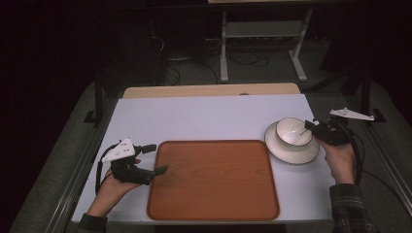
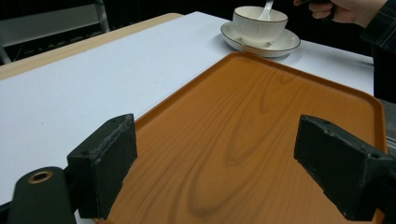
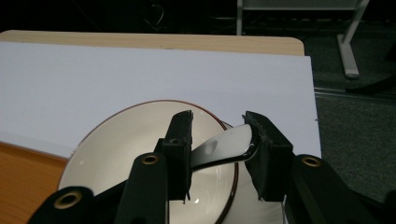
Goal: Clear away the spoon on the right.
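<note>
Spoon (image 3: 226, 147) handle's pinched between the right claw (image 3: 219, 154) jaws, its end down in the bowl (image 1: 293, 132) on its saucer (image 1: 291, 148) just below, nothing's on the tray (image 1: 214, 179) yet, and the left claw (image 1: 155, 160) hangs wide open over the tray's edge, so loading looks barely started.

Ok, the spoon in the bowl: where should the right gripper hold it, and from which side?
Grip the spoon by its handle, the part that rises above the bowl rim and leans toward the person's right. Come from that right side, above the rim, jaws either side of the flat handle. The right gripper already brackets it there; the scoop end sits down inside the bowl, hard to reach.
</note>
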The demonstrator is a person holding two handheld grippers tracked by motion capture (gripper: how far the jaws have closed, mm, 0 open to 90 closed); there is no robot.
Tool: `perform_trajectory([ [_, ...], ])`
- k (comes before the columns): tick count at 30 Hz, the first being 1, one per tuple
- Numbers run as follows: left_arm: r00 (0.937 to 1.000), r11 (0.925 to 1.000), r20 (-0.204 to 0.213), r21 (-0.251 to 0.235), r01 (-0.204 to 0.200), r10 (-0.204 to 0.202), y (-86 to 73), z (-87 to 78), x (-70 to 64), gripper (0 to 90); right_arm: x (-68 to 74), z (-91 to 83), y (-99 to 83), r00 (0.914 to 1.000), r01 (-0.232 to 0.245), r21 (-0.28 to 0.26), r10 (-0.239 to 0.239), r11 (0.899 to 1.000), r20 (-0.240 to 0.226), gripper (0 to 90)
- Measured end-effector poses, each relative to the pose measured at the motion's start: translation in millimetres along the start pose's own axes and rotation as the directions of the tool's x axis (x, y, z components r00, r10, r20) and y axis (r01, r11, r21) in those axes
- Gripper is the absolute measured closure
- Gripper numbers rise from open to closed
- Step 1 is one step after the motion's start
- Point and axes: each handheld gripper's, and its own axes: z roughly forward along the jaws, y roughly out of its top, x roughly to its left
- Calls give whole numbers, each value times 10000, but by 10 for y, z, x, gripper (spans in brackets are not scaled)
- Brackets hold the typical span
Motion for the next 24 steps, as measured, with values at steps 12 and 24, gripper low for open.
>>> perform_trajectory([
  [12,10000,10000,-1,-1,-6,6,2,0,-2,129,93,27,76,9990,20,-241,-31,9997,-456,694],
  [24,10000,10000,-24,-25,8,-8,3,-13,5,128,171,12,158,9974,175,-580,-215,9982,-682,770],
])
